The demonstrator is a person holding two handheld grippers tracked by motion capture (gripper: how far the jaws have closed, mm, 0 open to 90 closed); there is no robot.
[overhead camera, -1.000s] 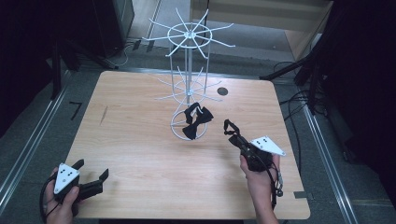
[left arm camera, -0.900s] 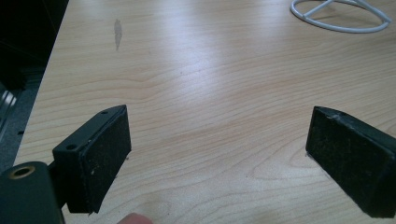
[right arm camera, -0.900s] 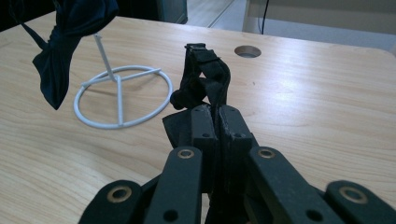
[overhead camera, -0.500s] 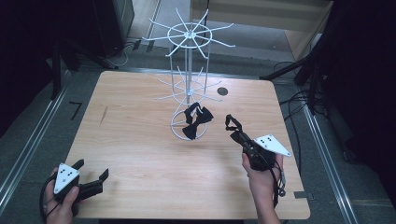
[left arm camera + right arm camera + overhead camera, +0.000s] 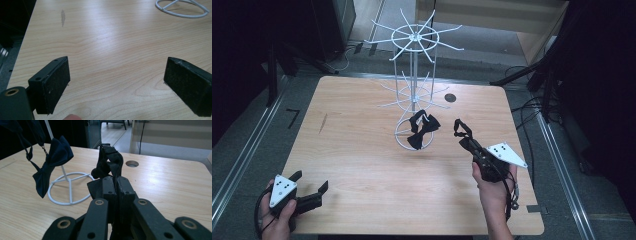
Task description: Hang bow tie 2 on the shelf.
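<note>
Bow tie (image 5: pixel 108 160) pinched between closed jaws of right gripper (image 5: pixel 466 139), held above table (image 5: pixel 362 150) right of stand base. Left gripper (image 5: pixel 309 196) at near left table corner, jaws spread wide, nothing between. Farther: second bow tie (image 5: pixel 422 131) hangs on white wire stand (image 5: pixel 413 75), over its ring base.

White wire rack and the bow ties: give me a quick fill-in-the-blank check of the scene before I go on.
1. The right gripper is shut on a black ____.
2. A dark blue bow tie hangs from the white wire ____.
3. The left gripper has its jaws ____ over the wooden table.

Missing words: bow tie; rack; open
</note>
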